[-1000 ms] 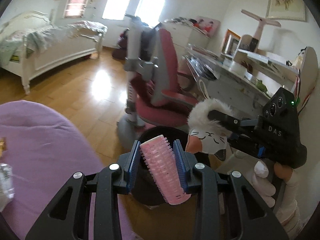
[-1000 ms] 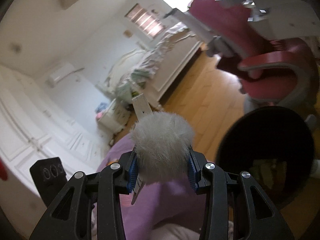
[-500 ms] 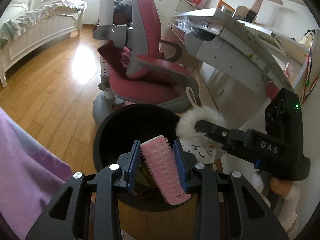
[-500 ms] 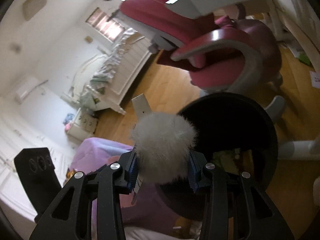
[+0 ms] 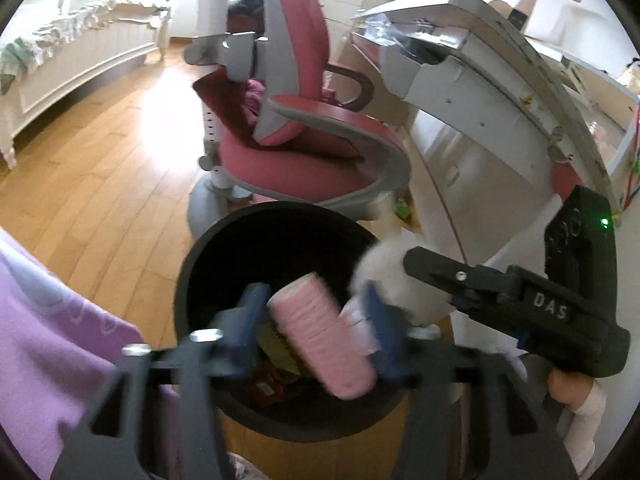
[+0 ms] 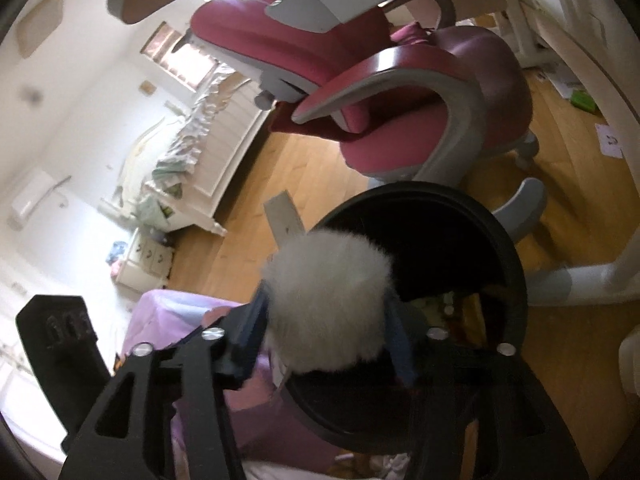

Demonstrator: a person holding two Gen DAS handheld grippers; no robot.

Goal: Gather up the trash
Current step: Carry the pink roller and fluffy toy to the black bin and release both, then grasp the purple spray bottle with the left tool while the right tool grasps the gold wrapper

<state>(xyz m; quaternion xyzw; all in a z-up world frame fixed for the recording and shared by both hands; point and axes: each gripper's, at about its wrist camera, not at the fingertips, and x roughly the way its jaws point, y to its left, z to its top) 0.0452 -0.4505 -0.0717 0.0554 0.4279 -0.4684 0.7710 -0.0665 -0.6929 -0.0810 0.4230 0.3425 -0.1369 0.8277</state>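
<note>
A black round bin [image 5: 192,264] stands on the wooden floor with wrappers in its bottom. My left gripper [image 5: 316,320] hangs over its mouth, blurred, its jaws opening. A pink hair roller [image 5: 320,340] sits tilted between them, with a gap showing beside the left pad. My right gripper [image 6: 328,328] is over the same bin [image 6: 516,280], on its right side in the left wrist view. Its jaws are opening too. A white fluffy toy [image 6: 328,300] with a paper tag [image 6: 284,216] still sits between the pads, fur brushing them. The toy [image 5: 384,276] shows above the bin's right rim.
A pink desk chair [image 5: 312,160] stands just behind the bin, and a white desk [image 5: 480,60] overhangs on the right. Purple cloth [image 5: 48,340] lies at the bin's left. A white bed [image 5: 80,48] is across the wooden floor. A hand [image 5: 576,392] holds the right gripper.
Both grippers came down over the bin. Both pairs of jaws have spread apart. The pink roller, clamped before, now sits loose and tilted between the left pads.
</note>
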